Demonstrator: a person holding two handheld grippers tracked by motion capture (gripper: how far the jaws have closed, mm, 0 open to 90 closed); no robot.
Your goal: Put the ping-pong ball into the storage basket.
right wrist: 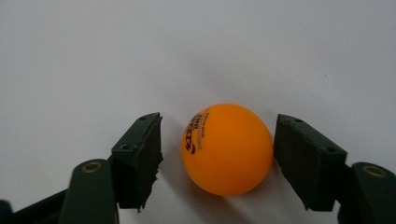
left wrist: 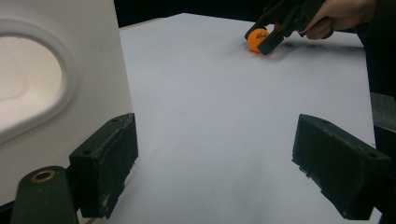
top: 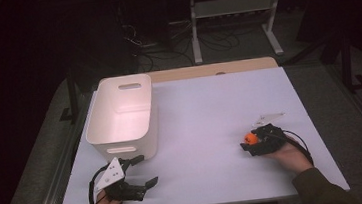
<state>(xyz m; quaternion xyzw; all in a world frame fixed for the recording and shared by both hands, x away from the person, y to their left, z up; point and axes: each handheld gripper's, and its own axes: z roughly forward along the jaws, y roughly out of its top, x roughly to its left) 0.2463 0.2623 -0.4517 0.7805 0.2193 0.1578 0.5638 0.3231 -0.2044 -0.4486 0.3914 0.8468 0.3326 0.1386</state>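
Observation:
An orange ping-pong ball [top: 249, 137] with dark print lies on the white table [top: 204, 104] at the right. My right gripper [top: 248, 141] is open with one jaw on each side of the ball [right wrist: 227, 148]; a narrow gap shows on both sides. From the left gripper view the ball [left wrist: 258, 40] sits far off between those jaws. My left gripper [top: 147, 170] is open and holds nothing, low over the table's front left, just in front of the white bin [top: 143, 147]. Its jaws [left wrist: 219, 163] stand wide apart.
The white plastic bin [left wrist: 93, 70] with handle cut-outs stands at the table's left, and nothing shows inside it. A wooden strip [top: 211, 69] edges the table's far side. Beyond it are a metal frame [top: 232, 6] and cables on the dark floor.

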